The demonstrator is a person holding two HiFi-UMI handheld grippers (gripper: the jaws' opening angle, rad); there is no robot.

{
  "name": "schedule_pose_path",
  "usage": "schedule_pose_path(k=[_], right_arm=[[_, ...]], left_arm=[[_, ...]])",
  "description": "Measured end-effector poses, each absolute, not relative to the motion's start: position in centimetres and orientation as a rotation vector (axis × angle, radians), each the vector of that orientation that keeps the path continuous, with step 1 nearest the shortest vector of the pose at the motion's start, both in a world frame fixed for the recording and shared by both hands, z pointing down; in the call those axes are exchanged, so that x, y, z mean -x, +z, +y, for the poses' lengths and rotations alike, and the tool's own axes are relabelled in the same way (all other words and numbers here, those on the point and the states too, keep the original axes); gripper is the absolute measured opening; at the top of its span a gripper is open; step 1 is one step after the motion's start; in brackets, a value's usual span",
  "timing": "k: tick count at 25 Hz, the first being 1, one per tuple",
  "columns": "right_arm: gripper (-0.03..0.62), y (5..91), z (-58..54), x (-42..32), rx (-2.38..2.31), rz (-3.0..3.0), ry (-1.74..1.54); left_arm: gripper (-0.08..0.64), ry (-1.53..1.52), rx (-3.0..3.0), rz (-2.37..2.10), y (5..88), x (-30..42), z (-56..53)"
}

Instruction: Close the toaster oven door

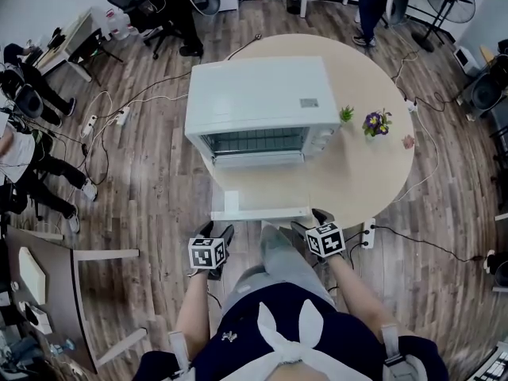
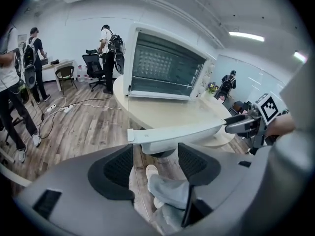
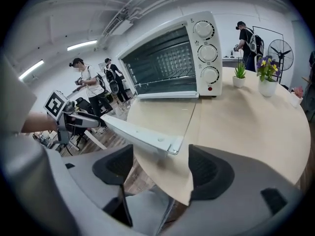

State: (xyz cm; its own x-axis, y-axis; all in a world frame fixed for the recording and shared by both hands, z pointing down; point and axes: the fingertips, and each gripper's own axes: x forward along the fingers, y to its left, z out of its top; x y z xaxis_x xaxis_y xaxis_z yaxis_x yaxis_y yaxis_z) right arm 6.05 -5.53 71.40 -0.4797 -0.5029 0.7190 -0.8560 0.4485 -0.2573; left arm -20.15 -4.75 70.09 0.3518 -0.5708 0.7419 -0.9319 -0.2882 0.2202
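While the toaster oven door (image 1: pixel 262 213) lies open, left gripper (image 2: pixel 155 156) fingers spread, empty, right gripper (image 3: pixel 160 163) fingers spread, empty.

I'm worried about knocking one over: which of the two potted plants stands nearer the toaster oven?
The small green plant, just beside the toaster oven at its knob end; the purple-flowered plant stands farther out on the table.

I count one toaster oven (image 1: pixel 258 98) with three knobs (image 3: pixel 206 52), one round tabletop (image 1: pixel 357 173), two potted plants, green plant (image 1: pixel 347 114) and purple-flowered plant (image 1: pixel 377 123), plus my left gripper (image 1: pixel 216 231) and right gripper (image 1: pixel 311 221).
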Motion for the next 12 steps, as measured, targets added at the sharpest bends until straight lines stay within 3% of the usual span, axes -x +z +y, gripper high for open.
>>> schedule_pose_path(k=[12], right_arm=[[0.312, 72.8, -6.2, -5.4, -1.122, -2.122, 0.86]], left_arm=[[0.278, 0.701, -1.926, -1.332, 71.7, 21.0, -4.7]])
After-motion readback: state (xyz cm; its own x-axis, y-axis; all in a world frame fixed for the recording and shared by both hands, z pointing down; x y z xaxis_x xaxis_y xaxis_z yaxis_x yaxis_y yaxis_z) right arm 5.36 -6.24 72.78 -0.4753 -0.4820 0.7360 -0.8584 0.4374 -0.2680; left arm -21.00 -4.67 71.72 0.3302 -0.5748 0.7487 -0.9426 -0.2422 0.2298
